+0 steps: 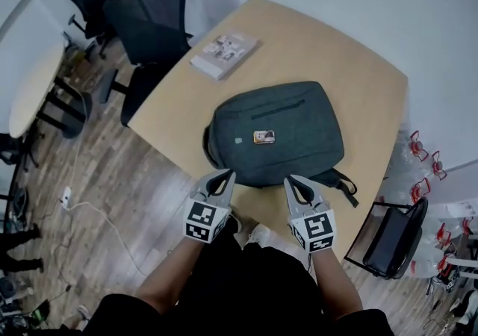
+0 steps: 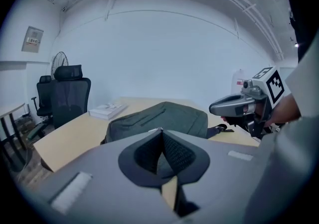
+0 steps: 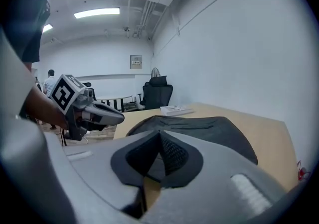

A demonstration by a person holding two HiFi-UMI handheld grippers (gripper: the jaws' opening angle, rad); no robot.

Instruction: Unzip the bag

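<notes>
A dark grey backpack (image 1: 276, 133) lies flat on the wooden table (image 1: 336, 58), a small coloured patch (image 1: 264, 137) on its top face. Its zips look closed. My left gripper (image 1: 224, 175) hovers at the bag's near left edge, jaws together with nothing between them. My right gripper (image 1: 293, 180) hovers at the near right edge, also shut and empty. Neither touches the bag. In the left gripper view the shut tips (image 2: 160, 130) point at the backpack (image 2: 164, 118), with the right gripper (image 2: 214, 107) beside. The right gripper view shows its closed tips (image 3: 159, 131) before the backpack (image 3: 199, 126).
A book (image 1: 224, 54) lies at the table's far left corner. Black office chairs (image 1: 146, 21) stand to the left of the table, and a dark folding chair (image 1: 396, 237) stands at its right. A white cable (image 1: 89, 211) runs across the wood floor.
</notes>
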